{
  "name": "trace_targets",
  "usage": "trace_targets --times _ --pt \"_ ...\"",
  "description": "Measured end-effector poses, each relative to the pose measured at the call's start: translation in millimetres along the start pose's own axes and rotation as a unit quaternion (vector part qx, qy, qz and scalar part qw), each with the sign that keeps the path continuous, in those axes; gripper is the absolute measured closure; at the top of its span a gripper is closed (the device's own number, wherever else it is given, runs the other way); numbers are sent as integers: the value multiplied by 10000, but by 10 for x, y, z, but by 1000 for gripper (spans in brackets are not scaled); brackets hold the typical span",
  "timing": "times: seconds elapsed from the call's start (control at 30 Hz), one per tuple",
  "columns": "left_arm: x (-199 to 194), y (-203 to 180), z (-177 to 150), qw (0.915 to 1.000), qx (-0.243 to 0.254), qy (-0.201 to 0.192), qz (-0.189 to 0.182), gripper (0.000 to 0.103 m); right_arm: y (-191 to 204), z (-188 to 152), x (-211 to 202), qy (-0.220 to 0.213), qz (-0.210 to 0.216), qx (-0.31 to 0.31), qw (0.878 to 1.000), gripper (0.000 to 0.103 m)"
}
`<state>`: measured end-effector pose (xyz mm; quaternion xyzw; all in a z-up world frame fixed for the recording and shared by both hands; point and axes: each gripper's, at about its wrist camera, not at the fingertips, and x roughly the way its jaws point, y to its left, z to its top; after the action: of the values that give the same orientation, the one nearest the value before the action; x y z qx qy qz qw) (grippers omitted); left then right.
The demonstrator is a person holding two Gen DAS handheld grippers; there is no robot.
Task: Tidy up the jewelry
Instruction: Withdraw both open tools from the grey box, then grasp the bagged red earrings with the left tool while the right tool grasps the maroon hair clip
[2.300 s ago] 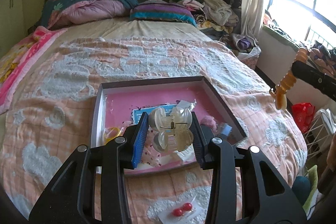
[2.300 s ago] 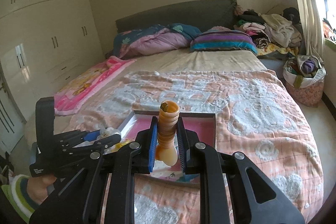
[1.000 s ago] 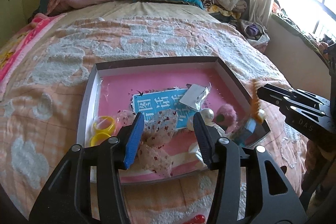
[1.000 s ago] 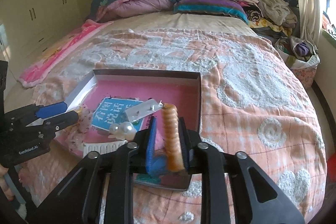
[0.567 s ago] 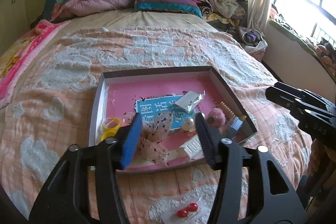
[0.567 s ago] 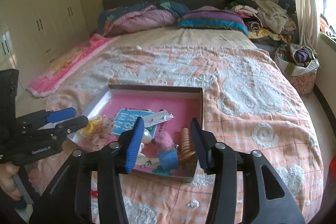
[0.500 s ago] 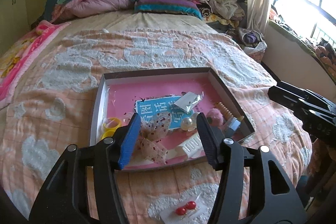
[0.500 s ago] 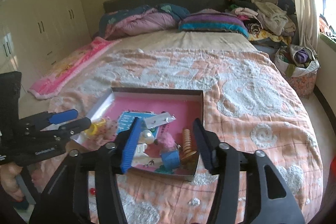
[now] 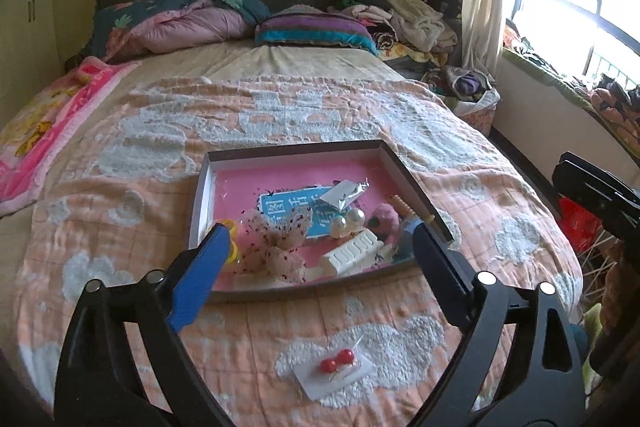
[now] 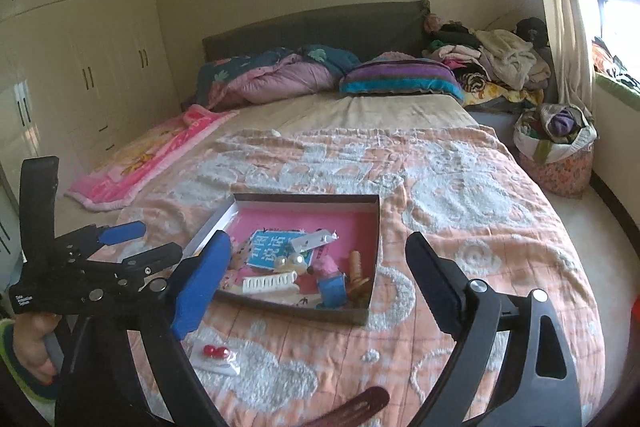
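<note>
Both your left gripper [image 9: 318, 251] and right gripper [image 10: 320, 263] are opening, empty; next, the red-bead earring card [image 9: 336, 371] below them.

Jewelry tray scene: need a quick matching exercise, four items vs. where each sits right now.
Items:
1. red earrings on a card
2. white comb clip
3. orange spiral hair tie
4. yellow rings

Places:
A. inside the tray, near its left wall
B. on the bedspread, outside the tray, on its near side
C. inside the tray, along its right wall
D. inside the tray, near its front edge, about the middle

Pairs: 1-B, 2-D, 3-C, 4-A
</note>
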<state>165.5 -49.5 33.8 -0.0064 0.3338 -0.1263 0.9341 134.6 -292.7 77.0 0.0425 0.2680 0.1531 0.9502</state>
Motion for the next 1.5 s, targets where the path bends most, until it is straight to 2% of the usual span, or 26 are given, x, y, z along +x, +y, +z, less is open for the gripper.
trace_targets --times 0.23,0.27,0.3,0.43,0.77,0.93,1.07,1.2,1.3,1.5 --pt "-132 -97 -182 10000 82 31 -4 17 -27 -206 -191 60 18 114 9999 15" --pt "-145 -113 -206 9999 99 44 9 15 -32 -237 -212 83 34 142 9999 15" --pt "-152 -110 -216 9999 104 46 17 9 -36 -263 -222 97 38 161 9998 15" --pt "-156 -150 -331 9999 114 125 36 9 -58 -414 -260 211 57 233 9995 15" --pt "-30 -207 -701 9978 392 503 159 9 -145 -906 -209 752 -50 415 9963 15" --pt "95 -187 -892 9950 603 768 220 9 -196 -1150 -105 1121 28 607 9918 15" --pt "140 -173 -1009 9942 764 737 186 9 -216 -1340 22 1466 164 848 9854 15" --pt "272 -142 -1128 9913 924 927 135 9 -230 -1487 176 1788 230 1040 9781 15" --pt "414 -132 -1222 9868 1054 1221 112 9 -270 -1532 260 1910 249 1152 9745 15" --pt "611 -171 -1283 9820 1327 1342 -38 9 -367 -1652 470 2175 149 1384 9661 18"
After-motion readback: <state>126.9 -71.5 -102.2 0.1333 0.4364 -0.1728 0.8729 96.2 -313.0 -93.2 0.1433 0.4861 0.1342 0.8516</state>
